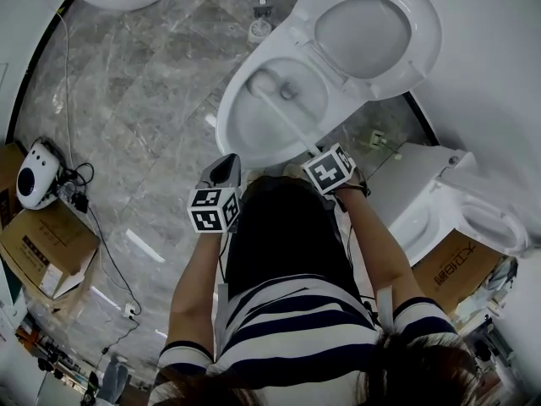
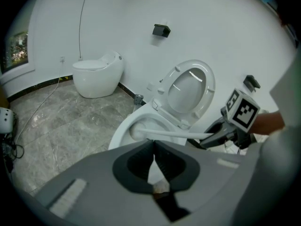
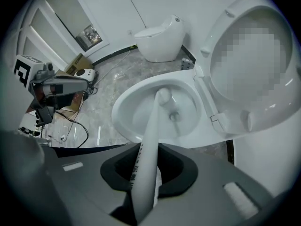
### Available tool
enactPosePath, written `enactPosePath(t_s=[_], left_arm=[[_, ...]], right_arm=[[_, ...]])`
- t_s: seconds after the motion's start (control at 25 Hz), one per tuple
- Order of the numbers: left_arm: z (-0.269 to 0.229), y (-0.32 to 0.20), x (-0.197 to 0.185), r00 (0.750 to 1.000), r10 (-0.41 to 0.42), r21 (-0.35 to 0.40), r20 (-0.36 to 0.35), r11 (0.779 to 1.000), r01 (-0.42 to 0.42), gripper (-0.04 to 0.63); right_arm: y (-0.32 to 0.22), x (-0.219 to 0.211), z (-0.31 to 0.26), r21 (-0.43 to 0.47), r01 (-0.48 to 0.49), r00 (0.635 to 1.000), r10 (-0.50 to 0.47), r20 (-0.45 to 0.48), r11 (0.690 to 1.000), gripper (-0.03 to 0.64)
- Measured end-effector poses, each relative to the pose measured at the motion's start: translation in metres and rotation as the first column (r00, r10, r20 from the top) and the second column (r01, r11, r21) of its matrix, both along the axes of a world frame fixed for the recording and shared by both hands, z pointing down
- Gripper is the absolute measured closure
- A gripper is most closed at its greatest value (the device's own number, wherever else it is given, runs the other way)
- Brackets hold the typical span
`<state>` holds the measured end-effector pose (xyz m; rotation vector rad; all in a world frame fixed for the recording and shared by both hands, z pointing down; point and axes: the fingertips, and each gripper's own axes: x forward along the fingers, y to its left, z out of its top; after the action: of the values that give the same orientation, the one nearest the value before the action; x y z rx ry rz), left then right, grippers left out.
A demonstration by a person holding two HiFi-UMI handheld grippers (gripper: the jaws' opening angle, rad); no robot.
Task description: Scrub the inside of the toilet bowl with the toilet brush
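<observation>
1. A grey marble floor [image 1: 144, 91] spreads between white walls.
2. The toilet [image 1: 241, 142] stands open. Its lid [image 1: 376, 24] and seat are tipped back, and the bowl is bare.
3. A second, egg-shaped toilet [image 2: 98, 75] sits well apart by the far wall.
4. A cardboard box [image 1: 38, 248] lies on the floor to the person's left, with a small white device [image 1: 34, 176] just beside it.
5. The toilet brush [image 3: 153, 121] has a long white handle that slants from the right gripper down into the bowl. Its head sits low inside, near the drain hole.
6. The right gripper [image 3: 151, 149] hangs over the bowl's near rim, its jaws pinching the handle's upper end.
7. The left gripper [image 2: 154, 145] is held just before the bowl's front edge, near the right one. Its jaws are pressed together at the tips with nothing between them.
</observation>
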<state>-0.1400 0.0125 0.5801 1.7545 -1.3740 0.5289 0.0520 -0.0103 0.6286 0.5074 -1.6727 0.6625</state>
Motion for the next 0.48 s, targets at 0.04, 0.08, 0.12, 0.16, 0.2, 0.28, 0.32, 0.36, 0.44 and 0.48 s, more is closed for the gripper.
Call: enactPosePath(t_s=[0.04, 0.08, 0.12, 0.16, 0.2, 0.28, 0.32, 0.36, 0.44, 0.48], left_arm=[[0.0, 0.0, 0.001, 1.0, -0.001, 0.001, -0.002, 1.0, 0.001, 0.595], [0.001, 0.001, 0.001, 1.0, 0.0, 0.0, -0.003, 1.0, 0.0, 0.595], [0.001, 0.002, 0.002, 1.0, 0.001, -0.001, -0.005, 1.0, -0.001, 0.595], [0.001, 0.002, 0.002, 1.0, 0.003, -0.002, -0.007, 1.0, -0.003, 0.595], [0.0, 0.003, 0.002, 1.0, 0.006, -0.001, -0.007, 1.0, -0.006, 0.595], [-0.001, 0.003, 0.002, 1.0, 0.012, 0.002, -0.007, 1.0, -0.012, 0.595], [-0.001, 0.002, 0.003, 1.0, 0.016, 0.004, -0.008, 1.0, -0.016, 0.595], [-0.001, 0.002, 0.003, 1.0, 0.02, 0.005, -0.009, 1.0, -0.02, 0.595], [-0.001, 0.003, 0.004, 1.0, 0.029, 0.003, -0.01, 1.0, -0.029, 0.595], [0.0, 0.003, 0.005, 0.999, 0.034, 0.002, -0.009, 0.999, -0.034, 0.595]], right_arm=[[-0.005, 0.002, 0.001, 0.006, 0.006, 1.0, -0.006, -0.004, 1.0, 0.534], [-0.009, 0.004, 0.002, 0.012, 0.013, 1.0, -0.012, -0.011, 1.0, 0.534], [-0.012, 0.006, 0.003, 0.018, 0.019, 1.0, -0.018, -0.021, 1.0, 0.534], [-0.015, 0.008, 0.003, 0.024, 0.024, 0.999, -0.024, -0.034, 0.999, 0.534], [-0.018, 0.011, 0.004, 0.03, 0.029, 0.999, -0.027, -0.047, 0.999, 0.534], [-0.023, 0.016, 0.006, 0.04, 0.027, 0.997, -0.025, -0.071, 0.999, 0.534], [-0.026, 0.02, 0.007, 0.045, 0.021, 0.997, -0.018, -0.081, 0.999, 0.534], [-0.028, 0.023, 0.008, 0.049, 0.013, 0.996, -0.008, -0.09, 0.999, 0.534], [-0.032, 0.03, 0.009, 0.055, -0.004, 0.994, 0.01, -0.105, 0.998, 0.534], [-0.033, 0.033, 0.009, 0.056, -0.009, 0.993, 0.016, -0.113, 0.998, 0.534]])
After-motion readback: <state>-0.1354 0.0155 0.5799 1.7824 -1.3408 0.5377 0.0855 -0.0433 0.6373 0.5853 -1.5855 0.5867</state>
